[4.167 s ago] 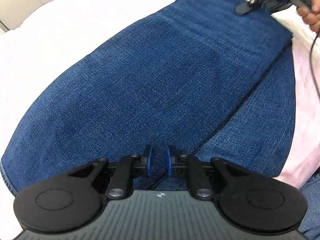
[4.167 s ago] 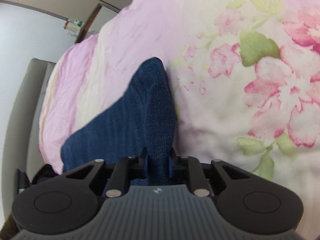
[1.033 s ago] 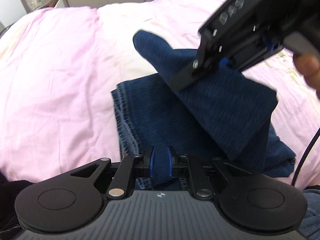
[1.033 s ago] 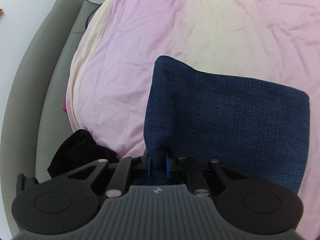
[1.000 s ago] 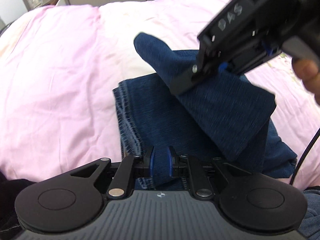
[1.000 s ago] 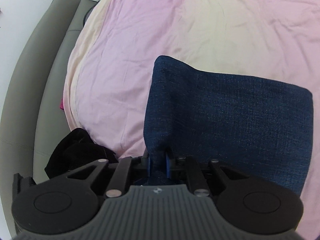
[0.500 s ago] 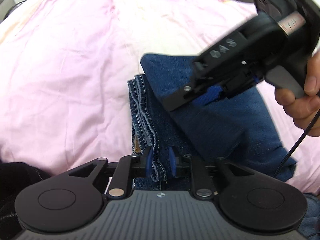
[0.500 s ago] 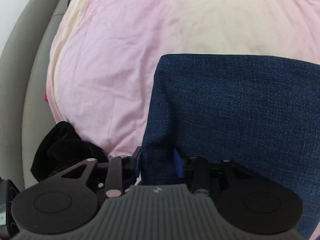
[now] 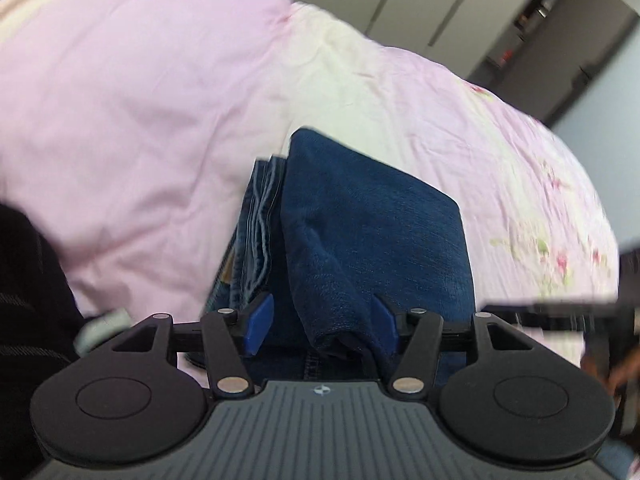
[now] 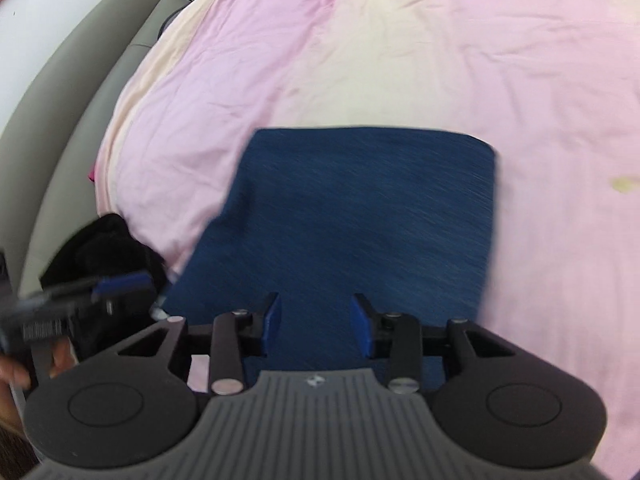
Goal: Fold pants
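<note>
The blue jeans [image 9: 372,232] lie folded into a thick stack on the pink duvet [image 9: 120,100]; lighter hem edges show along the stack's left side. My left gripper [image 9: 322,322] is at the stack's near end with its jaws opening. A rolled denim fold sits between the blue pads, and the left pad stands clear of it. In the right wrist view the jeans [image 10: 360,208] look like a flat rectangle. My right gripper [image 10: 316,326] hovers over their near edge, jaws opening, pinching nothing. Each gripper shows as a blur in the other's view: right gripper [image 9: 552,308], left gripper [image 10: 116,284].
The pink and cream duvet [image 10: 400,60] covers the bed all around the jeans. A black garment [image 10: 100,248] lies at the bed's left edge beside a grey padded headboard [image 10: 72,100]. Pale cabinet doors [image 9: 440,12] stand beyond the bed. A hand [image 10: 12,372] holds the left gripper.
Both grippers have let go of the denim they pinched. The raised top fold now lies flat on the stack. The right gripper has drawn back toward the right edge, and the left view has rolled.
</note>
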{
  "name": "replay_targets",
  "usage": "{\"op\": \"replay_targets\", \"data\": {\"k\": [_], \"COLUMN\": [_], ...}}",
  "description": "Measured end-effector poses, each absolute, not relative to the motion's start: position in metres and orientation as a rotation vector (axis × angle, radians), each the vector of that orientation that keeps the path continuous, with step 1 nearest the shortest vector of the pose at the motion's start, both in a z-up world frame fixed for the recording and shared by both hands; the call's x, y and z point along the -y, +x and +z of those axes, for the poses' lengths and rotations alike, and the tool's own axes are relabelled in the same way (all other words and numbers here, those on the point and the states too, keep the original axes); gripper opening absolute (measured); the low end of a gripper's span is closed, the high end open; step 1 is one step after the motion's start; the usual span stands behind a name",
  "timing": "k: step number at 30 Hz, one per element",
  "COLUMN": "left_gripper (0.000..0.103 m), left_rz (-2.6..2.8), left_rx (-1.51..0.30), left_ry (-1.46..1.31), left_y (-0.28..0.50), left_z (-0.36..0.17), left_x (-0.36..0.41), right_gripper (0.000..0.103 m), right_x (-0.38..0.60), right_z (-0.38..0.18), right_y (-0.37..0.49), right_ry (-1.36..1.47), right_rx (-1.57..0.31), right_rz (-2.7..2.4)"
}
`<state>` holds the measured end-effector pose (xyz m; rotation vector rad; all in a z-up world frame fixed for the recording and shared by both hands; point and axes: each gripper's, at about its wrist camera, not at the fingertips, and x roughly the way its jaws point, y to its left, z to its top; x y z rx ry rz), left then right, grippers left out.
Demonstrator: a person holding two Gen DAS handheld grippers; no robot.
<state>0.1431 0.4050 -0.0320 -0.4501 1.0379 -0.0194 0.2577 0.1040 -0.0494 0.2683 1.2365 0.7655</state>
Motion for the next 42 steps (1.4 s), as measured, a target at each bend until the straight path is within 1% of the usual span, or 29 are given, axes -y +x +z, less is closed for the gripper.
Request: {"op": "replay_targets", "data": {"k": [1, 2, 3, 4, 5, 7, 8, 10, 13, 16, 17, 19, 23, 28, 30, 32, 33, 36, 37, 38, 39, 41, 42], "left_gripper": [0.065, 0.06, 0.05, 0.029, 0.027, 0.021, 0.021, 0.02, 0.02, 0.02, 0.02, 0.02, 0.022, 0.027, 0.032, 0.038, 0.04, 0.051, 0.054, 0.057, 0.059, 0.067, 0.069], "left_rz": [-0.012, 0.0, 0.009, 0.019, 0.027, 0.004, -0.004, -0.033, -0.035, 0.021, 0.043, 0.083, 0.105, 0.098, 0.103, 0.103, 0.106, 0.113, 0.11, 0.102, 0.099, 0.096, 0.089], "left_rx": [-1.043, -1.051, -1.058, -1.062, -1.053, -1.014, -0.985, -0.941, -0.958, -1.014, -1.034, -1.084, -1.114, -1.139, -1.139, -1.138, -1.14, -1.14, -1.134, -1.131, -1.131, -1.125, -1.119], "left_ry": [-0.501, -0.546, -0.573, -0.576, -0.547, -0.492, -0.457, -0.387, -0.275, -0.235, -0.23, -0.243, -0.266, -0.232, -0.234, -0.198, -0.191, -0.164, -0.146, -0.133, -0.121, -0.101, -0.099], "left_y": [0.144, 0.145, 0.146, 0.146, 0.145, 0.142, 0.139, 0.134, 0.136, 0.138, 0.139, 0.14, 0.14, 0.143, 0.143, 0.142, 0.141, 0.14, 0.139, 0.139, 0.139, 0.141, 0.142], "left_z": [-0.04, -0.049, -0.054, -0.056, -0.053, -0.038, -0.026, 0.0, 0.021, 0.006, -0.005, -0.034, -0.079, -0.109, -0.112, -0.11, -0.107, -0.094, -0.089, -0.085, -0.081, -0.075, -0.073], "left_x": [-0.408, -0.411, -0.412, -0.412, -0.409, -0.399, -0.393, -0.381, -0.374, -0.388, -0.394, -0.405, -0.419, -0.421, -0.422, -0.419, -0.418, -0.416, -0.415, -0.415, -0.414, -0.414, -0.414], "right_gripper": [0.036, 0.035, 0.033, 0.028, 0.024, 0.021, 0.018, 0.017, 0.016, 0.015, 0.013, 0.013, 0.014, 0.016, 0.016, 0.016, 0.016, 0.017, 0.02, 0.025, 0.028, 0.037, 0.038], "right_x": [-0.092, -0.082, -0.072, -0.064, -0.056, -0.046, -0.042, -0.04, -0.049, -0.06, -0.064, -0.076, -0.099, -0.105, -0.104, -0.104, -0.104, -0.102, -0.1, -0.097, -0.095, -0.087, -0.083], "right_z": [-0.052, -0.056, -0.059, -0.062, -0.065, -0.072, -0.074, -0.078, -0.078, -0.074, -0.075, -0.081, -0.101, -0.118, -0.123, -0.126, -0.127, -0.121, -0.118, -0.115, -0.112, -0.106, -0.102], "right_y": [0.25, 0.242, 0.234, 0.226, 0.22, 0.21, 0.205, 0.195, 0.183, 0.175, 0.173, 0.168, 0.159, 0.162, 0.165, 0.167, 0.167, 0.165, 0.166, 0.168, 0.171, 0.178, 0.183], "right_ry": [0.237, 0.203, 0.171, 0.144, 0.125, 0.095, 0.078, 0.031, -0.012, -0.033, -0.033, -0.054, -0.172, -0.17, -0.15, -0.141, -0.141, -0.144, -0.141, -0.137, -0.126, -0.099, -0.081], "right_rx": [-1.222, -1.206, -1.192, -1.18, -1.176, -1.18, -1.178, -1.164, -1.134, -1.105, -1.102, -1.109, -1.108, -1.145, -1.161, -1.168, -1.169, -1.168, -1.168, -1.166, -1.162, -1.145, -1.138], "right_rz": [0.762, 0.754, 0.746, 0.744, 0.744, 0.747, 0.752, 0.768, 0.8, 0.829, 0.834, 0.837, 0.822, 0.811, 0.803, 0.798, 0.798, 0.803, 0.807, 0.807, 0.802, 0.787, 0.775]}}
